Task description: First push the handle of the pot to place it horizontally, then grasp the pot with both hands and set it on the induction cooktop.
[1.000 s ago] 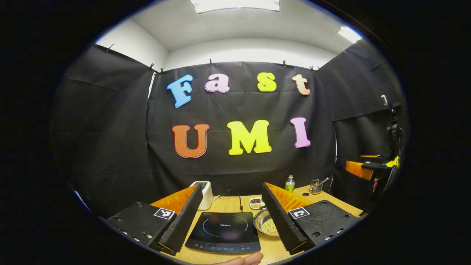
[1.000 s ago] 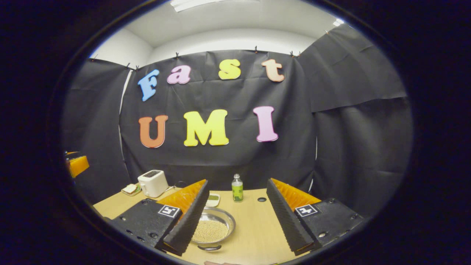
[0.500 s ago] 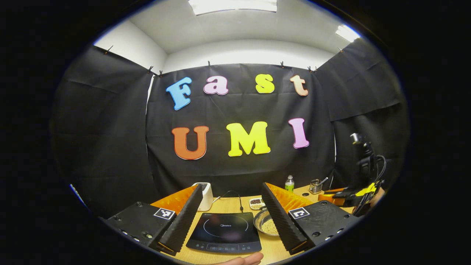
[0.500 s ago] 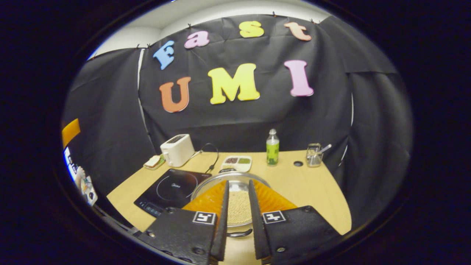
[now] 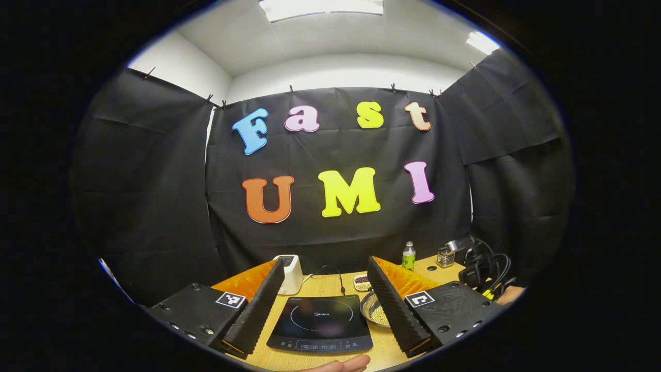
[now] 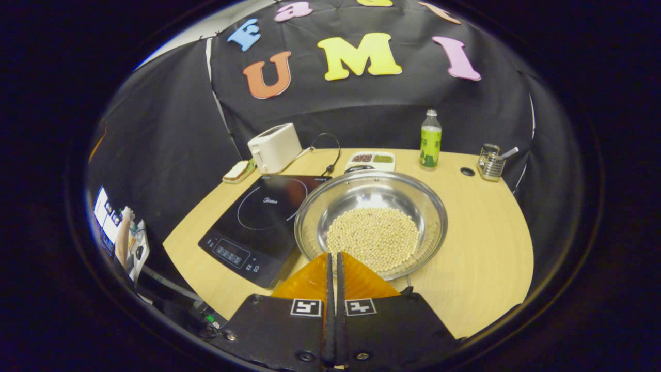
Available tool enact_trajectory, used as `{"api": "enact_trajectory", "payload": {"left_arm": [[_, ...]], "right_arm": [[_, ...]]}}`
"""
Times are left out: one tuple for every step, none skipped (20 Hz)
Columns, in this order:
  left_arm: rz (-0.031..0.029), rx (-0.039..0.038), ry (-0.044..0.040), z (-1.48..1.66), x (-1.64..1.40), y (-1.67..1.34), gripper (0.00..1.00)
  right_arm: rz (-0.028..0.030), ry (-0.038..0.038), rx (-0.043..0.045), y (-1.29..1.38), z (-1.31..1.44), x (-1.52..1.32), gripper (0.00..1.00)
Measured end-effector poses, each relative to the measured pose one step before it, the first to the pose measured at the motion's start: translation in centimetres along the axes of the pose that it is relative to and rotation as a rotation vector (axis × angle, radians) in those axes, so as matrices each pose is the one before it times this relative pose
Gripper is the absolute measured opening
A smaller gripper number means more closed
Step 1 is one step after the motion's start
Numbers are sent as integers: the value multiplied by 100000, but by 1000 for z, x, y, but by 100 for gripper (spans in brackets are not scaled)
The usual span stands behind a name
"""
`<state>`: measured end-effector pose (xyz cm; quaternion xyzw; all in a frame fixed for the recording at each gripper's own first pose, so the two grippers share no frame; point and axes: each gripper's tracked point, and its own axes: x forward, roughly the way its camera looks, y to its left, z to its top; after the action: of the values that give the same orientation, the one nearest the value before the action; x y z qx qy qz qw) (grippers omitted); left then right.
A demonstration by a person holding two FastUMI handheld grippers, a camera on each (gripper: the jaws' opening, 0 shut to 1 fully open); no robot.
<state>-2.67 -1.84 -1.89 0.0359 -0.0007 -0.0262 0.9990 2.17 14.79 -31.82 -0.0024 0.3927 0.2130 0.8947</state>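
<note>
Now my right fingers (image 6: pixel 334 258) are pressed together with no gap between them and nothing held, their tips hanging over the near rim of the pot (image 6: pixel 370 227). From the right gripper view the pot is a wide, shallow steel pan with a bed of pale beans (image 6: pixel 373 236) in its middle. It sits on the wooden surface (image 6: pixel 485 248), touching or just beside the right edge of the cooktop (image 6: pixel 261 219), not on the ring. A thin bit of the handle (image 6: pixel 408 281) peeks out at the near rim, just right of my fingers; I cannot tell how it lies.

My left fingers (image 5: pixel 323 302) are spread wide and empty, held above the near edge of the surface. Between them in the left gripper view lies the cooktop (image 5: pixel 320 324), with the pot (image 5: pixel 376 312) partly hidden behind my right-hand finger.

At the back of the surface stand a white toaster (image 6: pixel 274 146), a green bottle (image 6: pixel 430 139), a small divided dish (image 6: pixel 370 160) and a wire holder (image 6: pixel 490 164) with a spoon in it. A plate with a slice (image 6: pixel 238 171) lies left of the toaster. A black cable (image 6: pixel 324 152) runs from the cooktop toward the wall.
</note>
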Motion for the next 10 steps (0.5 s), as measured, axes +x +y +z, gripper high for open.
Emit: {"api": "enact_trajectory", "payload": {"left_arm": [[-52, -344, 178, 20, -72, 11, 96], [-89, -375, 26, -25, -65, 55, 96], [-129, -327, -20, 7, 67, 28, 96], [-88, -350, -90, -43, 36, -4, 96], [-148, -321, 7, -12, 59, -29, 96], [-248, -324, 116, -155, -76, -67, 96], [-237, -537, 297, -37, 74, -90, 96], [-39, -475, 368, -73, 9, -59, 96], [159, -547, 360, -63, 87, 21, 96], [-11, -574, 529, -129, 4, -55, 96]], "right_arm": [[538, 2190, 6, 72, -611, 597, 4], [642, 1750, 481, 210, -693, 356, 4], [-48, 1581, 678, -31, -554, 251, 1], [-895, 1308, 807, -235, -636, 171, 4], [-291, 1023, 106, -61, -436, 104, 1], [-187, 895, -53, -12, -338, 247, 1], [-1313, 2291, -356, -319, -548, 191, 1], [-416, 2165, 207, -118, -703, 205, 0], [799, 1412, 224, 153, -386, 225, 1], [-699, 1508, 332, -196, -311, 342, 1]]}}
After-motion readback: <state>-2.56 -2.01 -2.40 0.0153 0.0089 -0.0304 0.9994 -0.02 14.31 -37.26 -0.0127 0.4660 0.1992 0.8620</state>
